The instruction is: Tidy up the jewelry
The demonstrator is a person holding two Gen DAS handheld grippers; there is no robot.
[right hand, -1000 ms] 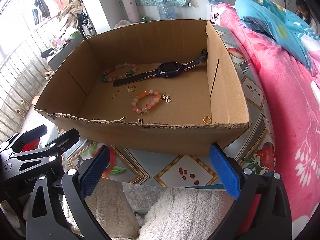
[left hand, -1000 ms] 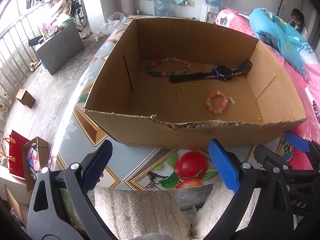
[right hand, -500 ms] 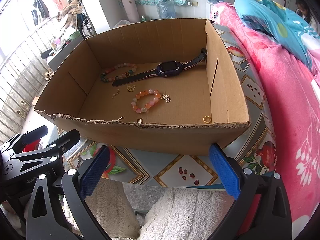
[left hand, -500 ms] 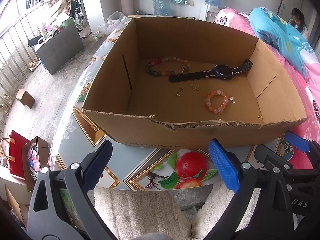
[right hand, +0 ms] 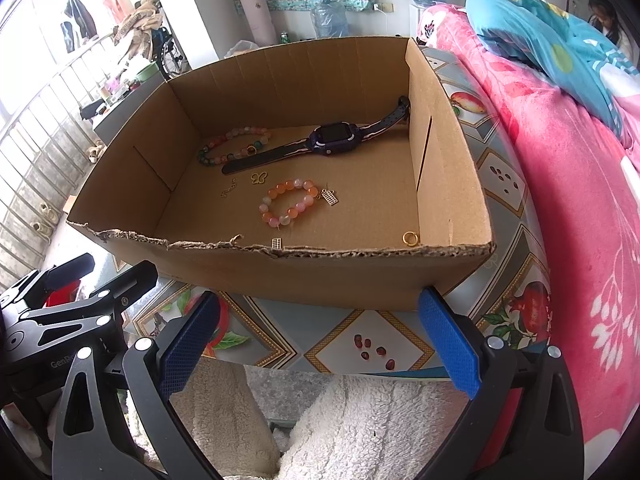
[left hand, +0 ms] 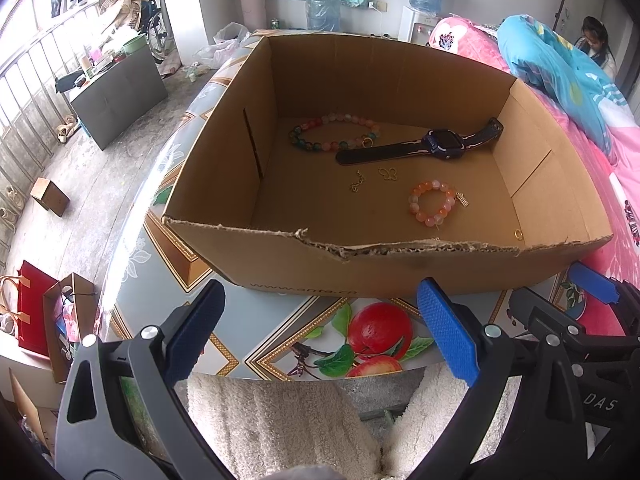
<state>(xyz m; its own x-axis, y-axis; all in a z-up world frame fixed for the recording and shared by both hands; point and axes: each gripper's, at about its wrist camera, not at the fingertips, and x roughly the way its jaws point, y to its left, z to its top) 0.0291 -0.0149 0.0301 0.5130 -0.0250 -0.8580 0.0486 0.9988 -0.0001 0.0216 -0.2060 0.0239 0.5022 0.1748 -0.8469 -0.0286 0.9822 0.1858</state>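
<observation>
We hold both claws low at the near edge of the worktop (left hand: 256, 320), outside the cardboard box (left hand: 400, 268). Left claw (left hand: 320, 328) gapes wide w/ nothing in it; right claw (right hand: 316, 334) is the same, spread & empty. All the jewelry lies on the box floor, beyond the torn near wall, so any pick means going up & over that wall, then down.

The watch (right hand: 332, 140) lies towards the back, long axis slanting from near-left to far-right, its far strap end against the right wall. Dark purple, strap flat. The multicolour bead bracelet (right hand: 234, 146) sits just beside its left strap end. The orange-pink bead bracelet (right hand: 288, 202) sits mid-floor, a small charm (right hand: 330, 197) beside it. A butterfly piece (right hand: 259, 177) & thin chain bit (right hand: 229, 191) lie between the bracelets. The gold ring (right hand: 410, 238) rests in the near right corner, so we judge the right claw nearer to it
</observation>
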